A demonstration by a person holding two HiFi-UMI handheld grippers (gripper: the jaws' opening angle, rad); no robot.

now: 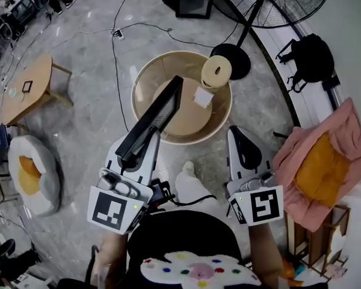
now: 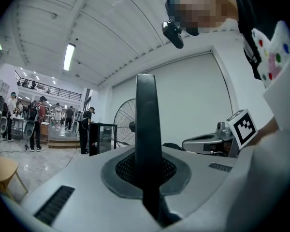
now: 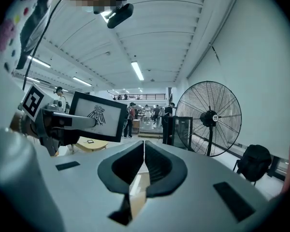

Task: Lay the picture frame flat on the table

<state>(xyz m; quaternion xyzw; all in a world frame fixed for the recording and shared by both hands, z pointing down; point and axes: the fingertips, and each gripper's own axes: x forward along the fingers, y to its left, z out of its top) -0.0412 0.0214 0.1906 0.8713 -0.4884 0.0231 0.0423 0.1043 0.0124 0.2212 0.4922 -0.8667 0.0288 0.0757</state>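
Left tool [image 1: 138, 144] clamped on the edge of a black picture frame [image 1: 161, 108], frame held tilted over the near left of the round desk [image 1: 149, 82], seemingly clear of it, right tool [image 1: 236, 132] closed, empty, tape roll [image 1: 216, 71] on the desk's far rim.

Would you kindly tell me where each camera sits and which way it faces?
Head view: on the person's head, looking steeply down at the round table; the shirt, the left gripper clamping the picture frame and the shut right gripper show.
Left gripper view: on the left gripper, looking level along jaws closed on the frame's edge; shirt at right.
Right gripper view: on the right gripper, looking over shut, empty jaws; shirt at left.
Shared: both gripper views show the fan.
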